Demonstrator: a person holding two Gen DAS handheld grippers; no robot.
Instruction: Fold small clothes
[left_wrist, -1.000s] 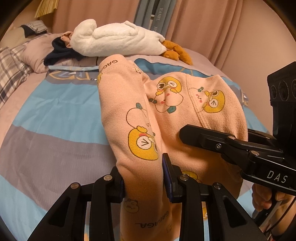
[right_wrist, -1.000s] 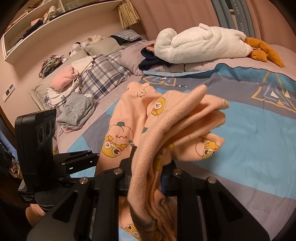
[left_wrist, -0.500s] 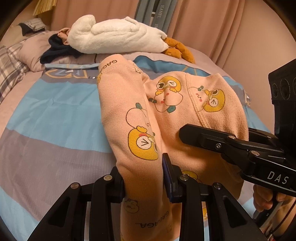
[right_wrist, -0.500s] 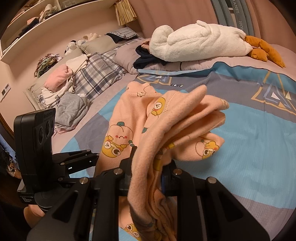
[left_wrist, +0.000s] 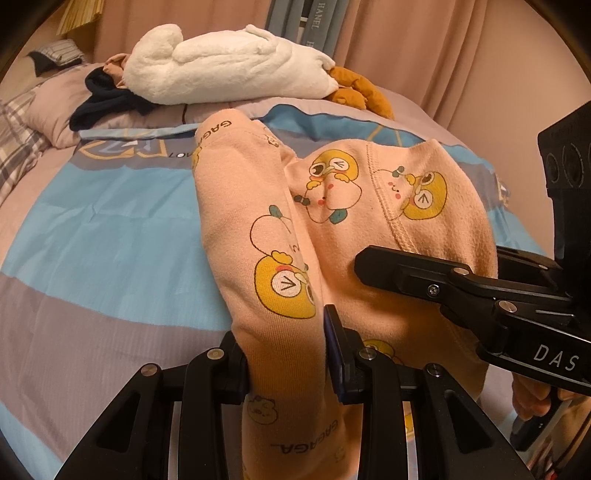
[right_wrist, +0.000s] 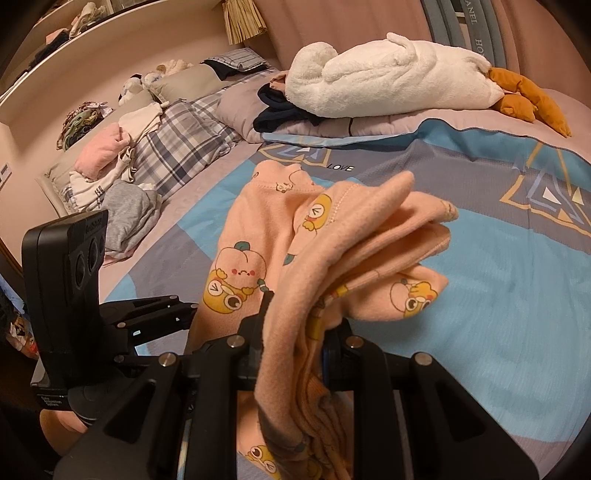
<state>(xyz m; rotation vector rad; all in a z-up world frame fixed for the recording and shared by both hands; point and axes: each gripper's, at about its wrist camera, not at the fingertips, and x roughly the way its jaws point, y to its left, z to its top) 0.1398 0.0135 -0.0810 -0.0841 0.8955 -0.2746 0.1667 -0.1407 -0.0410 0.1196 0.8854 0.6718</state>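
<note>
A small peach-pink garment (left_wrist: 258, 229) printed with yellow cartoon ducks is held up above the bed. My left gripper (left_wrist: 288, 354) is shut on one bunched edge of it. My right gripper (right_wrist: 295, 350) is shut on another bunched part of the same garment (right_wrist: 332, 258), with folds flopping over its fingers. The right gripper (left_wrist: 461, 291) also shows at the right of the left wrist view, against the cloth. The left gripper (right_wrist: 147, 314) shows at the lower left of the right wrist view. The fingertips of both are hidden in the fabric.
The bed has a blue, grey and lilac cover (left_wrist: 92, 229). A white plush toy (left_wrist: 229, 70) with orange feet and a dark garment (left_wrist: 103, 103) lie at the far end. Piled clothes (right_wrist: 110, 166) and a plaid pillow (right_wrist: 177, 147) lie at the left.
Both grippers hold the garment as before. The views have shifted slightly, so the bed and plush sit a little further right in frame. The grips have not changed.
</note>
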